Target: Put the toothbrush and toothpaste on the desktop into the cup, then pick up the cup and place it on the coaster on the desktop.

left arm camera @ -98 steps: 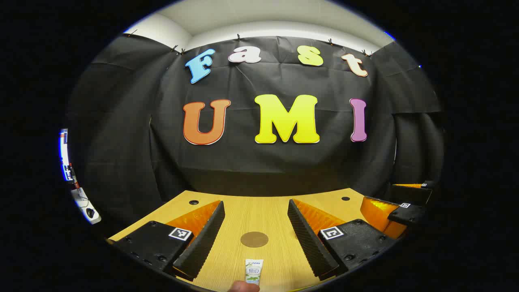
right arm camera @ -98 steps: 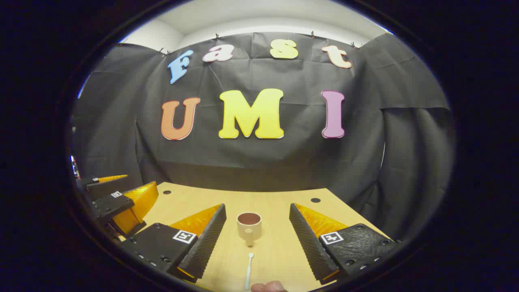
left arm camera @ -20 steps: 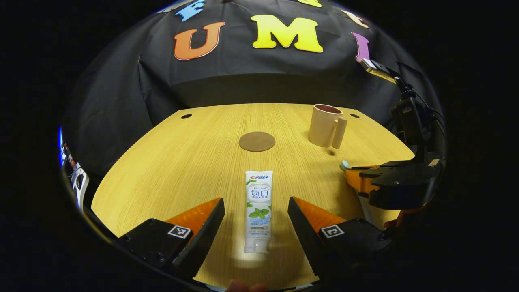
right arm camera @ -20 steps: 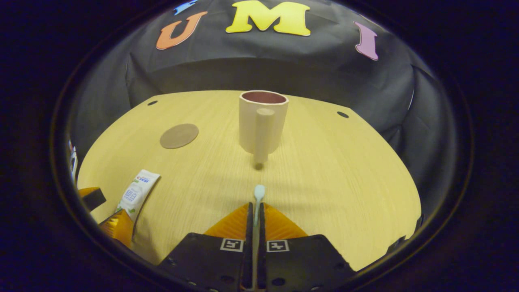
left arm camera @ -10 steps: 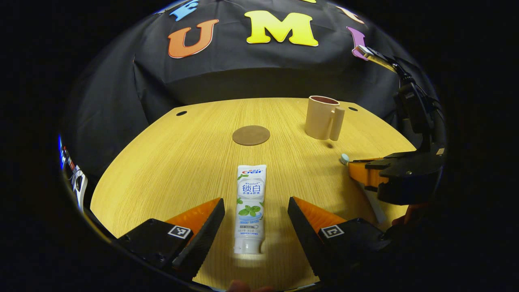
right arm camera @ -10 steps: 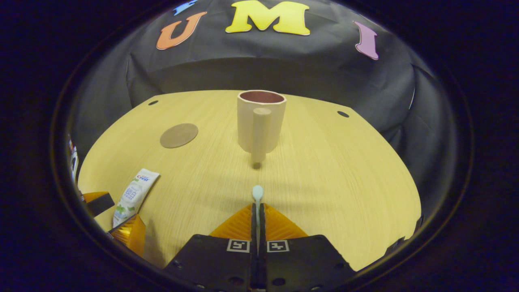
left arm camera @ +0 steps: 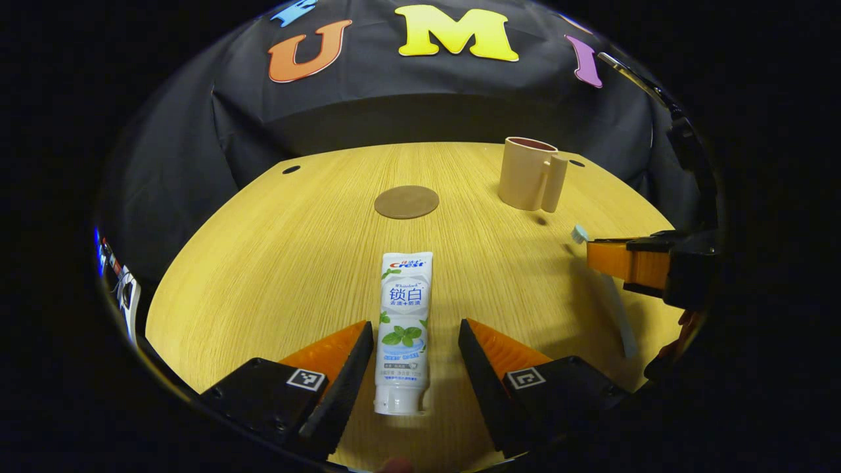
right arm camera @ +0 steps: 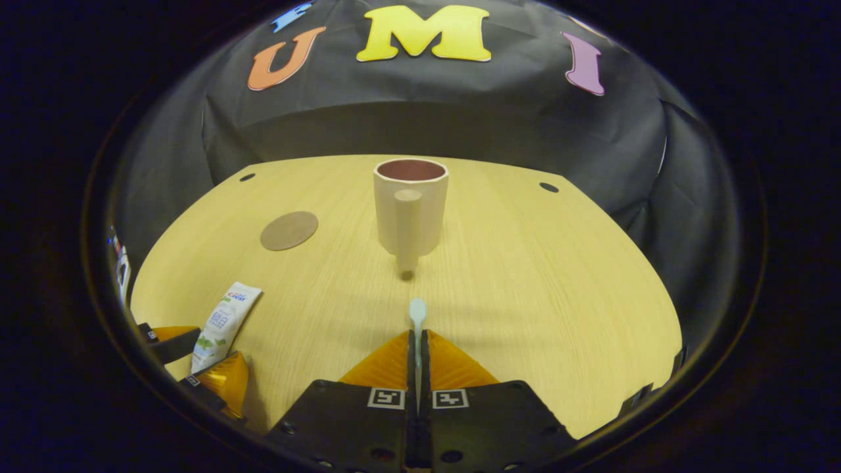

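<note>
- The right gripper (right arm camera: 417, 341) is clenched on the toothbrush (right arm camera: 418, 314): both fingers press on the handle, and the brush head sticks out just past the tips, pointing toward the cup (right arm camera: 410, 213).
- In the left gripper view the brush looks lifted off the desk (left arm camera: 276, 263). Its head sits ahead of the right gripper's fingers, and a pale streak runs down below them; I cannot tell if that is the handle or a reflection.
- The left gripper (left arm camera: 414, 358) is released. Its fingers straddle the cap end of the toothpaste (left arm camera: 402, 328), one on each side with a gap between finger and tube, so nothing is gripped yet.
- The toothpaste lies flat on the desk, cap toward the gripper and crimped end pointing at the coaster (left arm camera: 406, 202).
- The cup stands upright on the bare desk, handle facing the right gripper, well apart from the coaster, which lies to its left in the right gripper view. What shows of its inside looks empty; the bottom is hidden.
- Judged progress: early. One pick, the brush, looks done, and the second is lined up but not closed.
- Left to do: drop the brush into the cup, close on the toothpaste and put it in too, then lift the cup and set it on the coaster.
- The brush is thin and held near one end, so it may swing as it goes over the rim.
</note>
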`<state>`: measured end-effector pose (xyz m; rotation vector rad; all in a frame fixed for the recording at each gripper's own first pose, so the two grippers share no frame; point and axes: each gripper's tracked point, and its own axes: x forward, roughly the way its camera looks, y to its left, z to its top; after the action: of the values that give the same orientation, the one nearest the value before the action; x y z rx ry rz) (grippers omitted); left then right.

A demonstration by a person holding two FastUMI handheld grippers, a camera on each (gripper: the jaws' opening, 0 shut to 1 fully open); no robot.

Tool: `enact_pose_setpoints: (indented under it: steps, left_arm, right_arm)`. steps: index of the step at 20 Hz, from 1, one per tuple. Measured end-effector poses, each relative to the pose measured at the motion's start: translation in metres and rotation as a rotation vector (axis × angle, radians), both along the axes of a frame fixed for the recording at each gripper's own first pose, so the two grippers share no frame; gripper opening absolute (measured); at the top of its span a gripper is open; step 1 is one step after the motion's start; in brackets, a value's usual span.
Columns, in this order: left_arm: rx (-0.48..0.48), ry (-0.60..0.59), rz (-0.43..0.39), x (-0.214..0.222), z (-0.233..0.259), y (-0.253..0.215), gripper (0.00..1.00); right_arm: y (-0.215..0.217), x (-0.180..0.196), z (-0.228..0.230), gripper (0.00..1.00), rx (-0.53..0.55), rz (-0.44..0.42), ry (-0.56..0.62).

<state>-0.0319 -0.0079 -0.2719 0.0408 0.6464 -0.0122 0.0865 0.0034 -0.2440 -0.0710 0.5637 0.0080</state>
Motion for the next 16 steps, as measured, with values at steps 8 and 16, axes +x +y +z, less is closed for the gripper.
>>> enact_pose_setpoints:
  steps: [8, 16]
  left_arm:
    - [-0.012, -0.005, 0.002, -0.005, -0.001, -0.002, 0.44]
    - [-0.037, 0.004, -0.004, -0.006, 0.008, -0.001, 0.36]
  right_arm:
    - [0.001, -0.001, 0.002, 0.01, 0.001, 0.006, -0.006]
    - [-0.003, -0.002, 0.013, 0.01, 0.016, 0.009, -0.032]
